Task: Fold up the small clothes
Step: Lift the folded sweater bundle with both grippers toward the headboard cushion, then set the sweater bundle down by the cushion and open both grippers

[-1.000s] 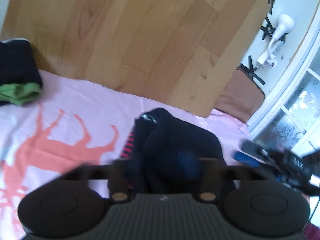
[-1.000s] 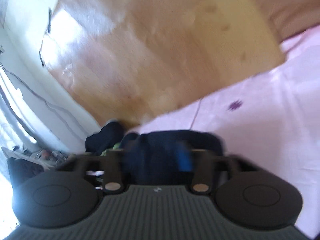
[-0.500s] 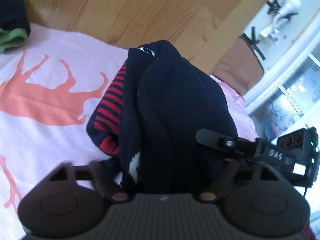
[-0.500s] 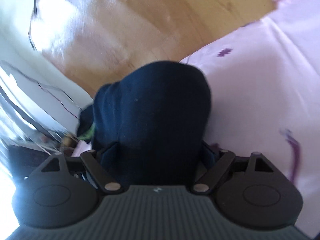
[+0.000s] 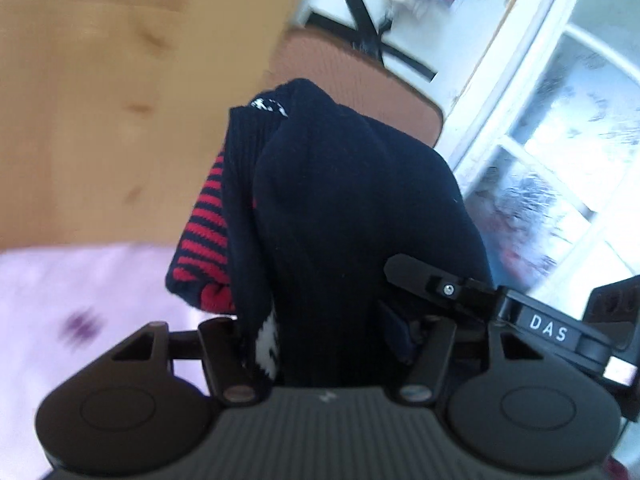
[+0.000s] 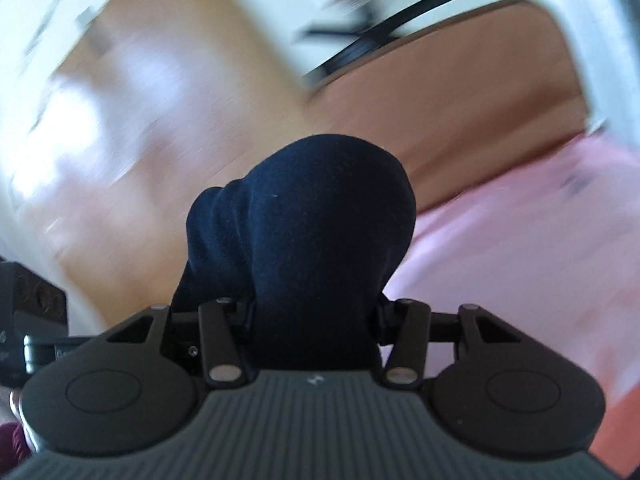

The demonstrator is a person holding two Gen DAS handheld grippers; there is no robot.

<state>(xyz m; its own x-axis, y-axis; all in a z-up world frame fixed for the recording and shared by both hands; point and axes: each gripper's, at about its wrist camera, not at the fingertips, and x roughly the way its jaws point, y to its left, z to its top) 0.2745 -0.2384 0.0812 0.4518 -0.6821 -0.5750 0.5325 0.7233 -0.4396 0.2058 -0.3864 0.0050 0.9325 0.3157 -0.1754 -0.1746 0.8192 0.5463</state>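
Both grippers are closing on the navy socks (image 5: 360, 208) — left gripper (image 5: 332, 344) and right gripper (image 6: 316, 320) grasp the bundle, lifted above the pink sheet (image 5: 80, 280).

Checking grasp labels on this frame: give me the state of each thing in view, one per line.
Navy garment: bunched, lifted, draped over both grippers' fingers, red-striped part hanging at its left.
Left gripper: jaws closing, garment between them.
Right gripper: jaws closing, the same navy cloth between them.
Pink sheet: spread flat below, blurred.
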